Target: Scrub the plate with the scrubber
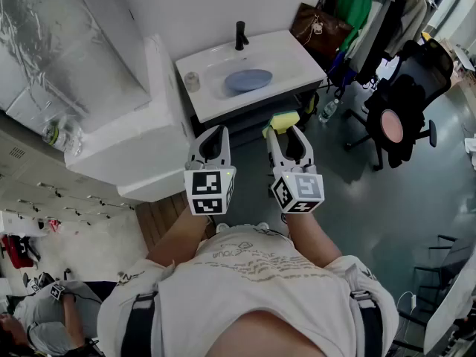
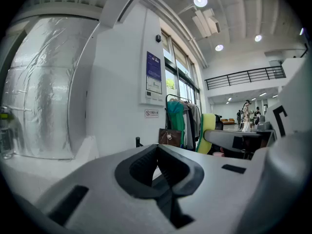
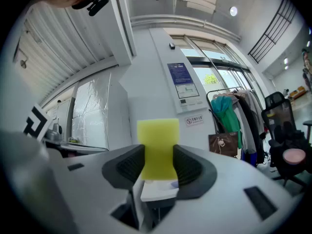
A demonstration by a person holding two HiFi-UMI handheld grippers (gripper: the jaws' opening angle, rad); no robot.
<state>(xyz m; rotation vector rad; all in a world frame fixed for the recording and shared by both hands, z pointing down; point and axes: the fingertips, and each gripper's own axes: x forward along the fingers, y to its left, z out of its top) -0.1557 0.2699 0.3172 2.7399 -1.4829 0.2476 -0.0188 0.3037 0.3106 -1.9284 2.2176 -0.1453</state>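
Clamping spongy yellow scrubber, round blue plate

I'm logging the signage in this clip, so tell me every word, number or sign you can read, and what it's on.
No text here can be read.
Blue poster on the wall: print too small to read.
Small sign below it: a prohibition circle, characters blurred.
Shirt: chest print, illegible.
Marker cubes: black-and-white patterns, no words.

Blue plate flat in sink, yellow scrubber upright in right claw
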